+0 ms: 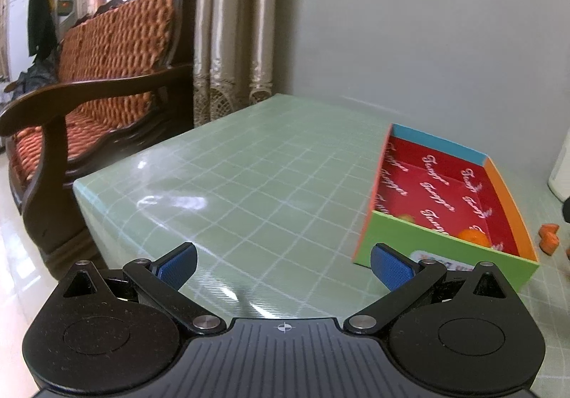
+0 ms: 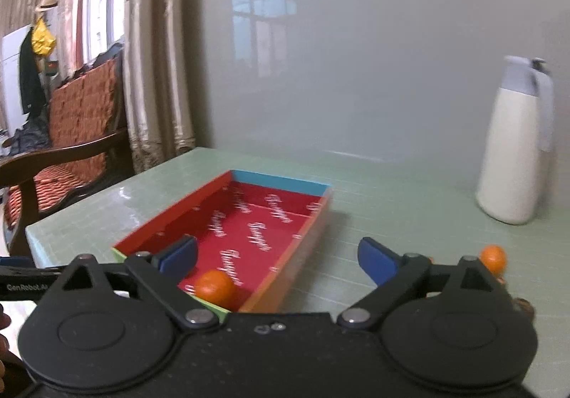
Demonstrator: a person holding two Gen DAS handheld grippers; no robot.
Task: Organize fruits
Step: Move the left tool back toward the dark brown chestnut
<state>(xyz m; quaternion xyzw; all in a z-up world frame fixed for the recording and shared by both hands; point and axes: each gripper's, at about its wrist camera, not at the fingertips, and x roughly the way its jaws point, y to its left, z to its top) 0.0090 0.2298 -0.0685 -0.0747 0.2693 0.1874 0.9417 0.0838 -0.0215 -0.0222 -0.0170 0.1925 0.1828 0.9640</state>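
My left gripper (image 1: 283, 264) is hanging over the green gridded table (image 1: 249, 177), fingers spread wide, holding nothing. My right gripper (image 2: 278, 261) is gaping too, empty, hovering at the near end of the red-lined cardboard box (image 2: 171, 216). One orange fruit (image 2: 214, 286) is sitting inside that near end. Another orange fruit (image 2: 493, 256) is lying on the table, right of the box. White thermos (image 2: 513, 156) is standing far right.

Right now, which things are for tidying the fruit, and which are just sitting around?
For the job:
box
orange in the box
orange on the table
left gripper, open
right gripper, open

Just lying about:
white jug
wooden sofa
curtains
table
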